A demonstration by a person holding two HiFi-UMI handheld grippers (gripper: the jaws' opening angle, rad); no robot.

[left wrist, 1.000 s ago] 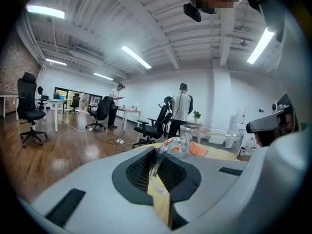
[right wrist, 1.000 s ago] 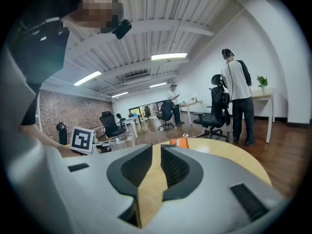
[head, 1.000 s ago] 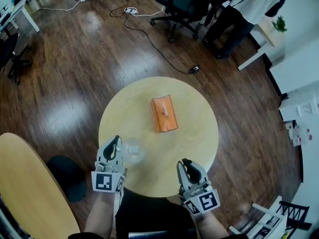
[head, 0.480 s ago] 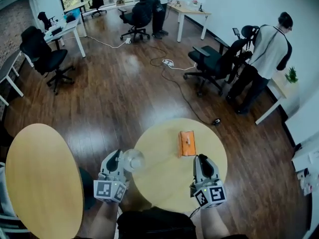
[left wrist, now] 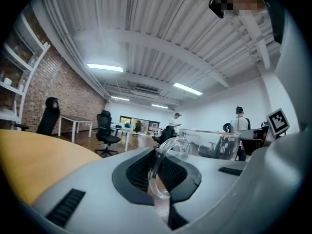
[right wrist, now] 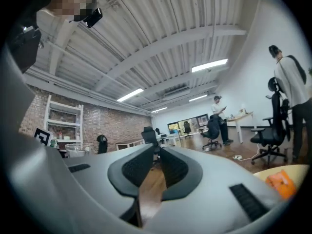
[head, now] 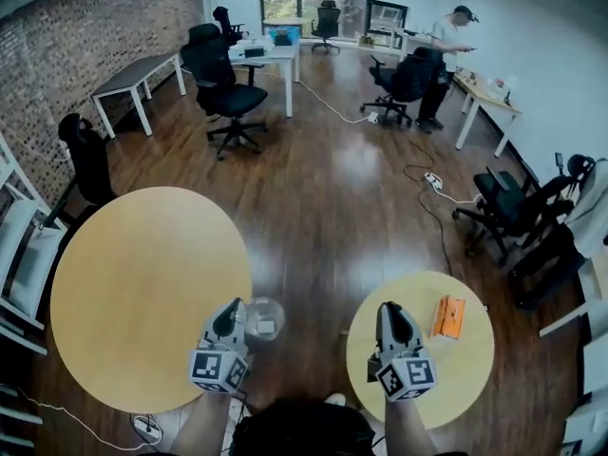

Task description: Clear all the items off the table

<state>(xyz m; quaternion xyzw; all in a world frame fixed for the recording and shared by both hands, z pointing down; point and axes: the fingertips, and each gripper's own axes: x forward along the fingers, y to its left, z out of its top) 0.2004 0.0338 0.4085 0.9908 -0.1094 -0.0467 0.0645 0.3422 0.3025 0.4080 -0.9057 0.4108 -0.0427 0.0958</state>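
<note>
My left gripper (head: 231, 312) is shut on the handle of a clear glass mug (head: 263, 317), which hangs over the wood floor just off the right edge of the big round table (head: 142, 274). In the left gripper view the handle (left wrist: 163, 160) sits pinched between the pads, with the mug body (left wrist: 209, 143) beyond. My right gripper (head: 390, 312) hovers over the left part of the small round table (head: 475, 373), jaws shut and empty. An orange tissue pack (head: 448, 316) lies on that table, to the gripper's right. The pack (right wrist: 280, 183) also shows low right in the right gripper view.
Black office chairs (head: 223, 74) and white desks (head: 271, 60) stand across the room. A person (head: 446, 50) stands at the back right. A cable with a power strip (head: 435, 180) runs over the floor. More chairs (head: 518, 212) crowd the right; white chairs (head: 24, 264) stand far left.
Both grippers have swung left and risen. The mug left the small table and now hangs beside the big table. The orange pack stays on the small table.
</note>
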